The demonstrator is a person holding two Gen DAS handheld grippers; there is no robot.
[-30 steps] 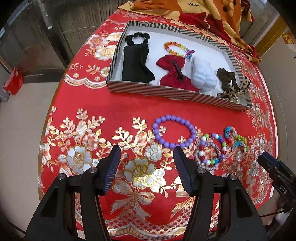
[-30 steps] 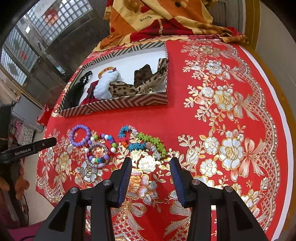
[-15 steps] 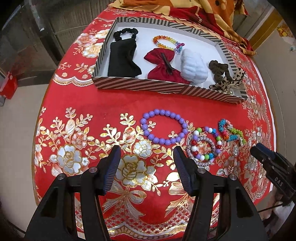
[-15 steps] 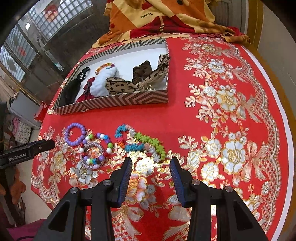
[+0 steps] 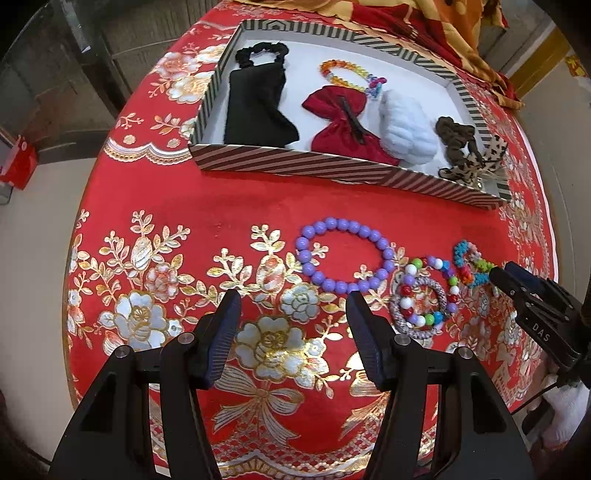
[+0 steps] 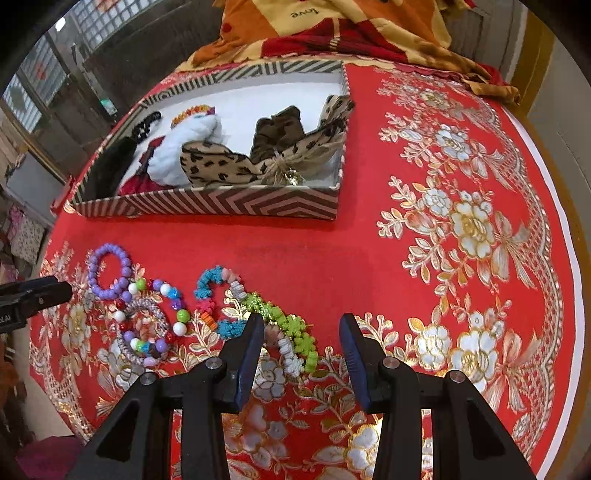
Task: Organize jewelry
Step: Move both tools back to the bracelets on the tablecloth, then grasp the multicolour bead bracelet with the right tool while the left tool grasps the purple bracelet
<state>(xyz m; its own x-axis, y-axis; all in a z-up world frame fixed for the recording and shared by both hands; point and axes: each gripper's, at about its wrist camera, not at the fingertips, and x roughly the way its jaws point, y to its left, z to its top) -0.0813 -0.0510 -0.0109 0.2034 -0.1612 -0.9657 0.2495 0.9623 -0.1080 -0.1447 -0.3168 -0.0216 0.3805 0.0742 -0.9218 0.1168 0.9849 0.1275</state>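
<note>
Gripper (image 6: 301,341), perhaps four bracelets (image 6: 109,271).

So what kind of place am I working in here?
Probably a home, perhaps a bedroom: a round table under a red and gold floral tablecloth, a patterned blanket heaped behind it, and a striped tray of hair accessories.

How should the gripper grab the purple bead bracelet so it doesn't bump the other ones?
Probably best to pinch the purple bead bracelet on its far-left arc, coming straight down from above with the left gripper, one finger inside the ring and one outside. It lies flat on the red tablecloth, and its near-right beads sit against the multicolored bead bracelet.
</note>
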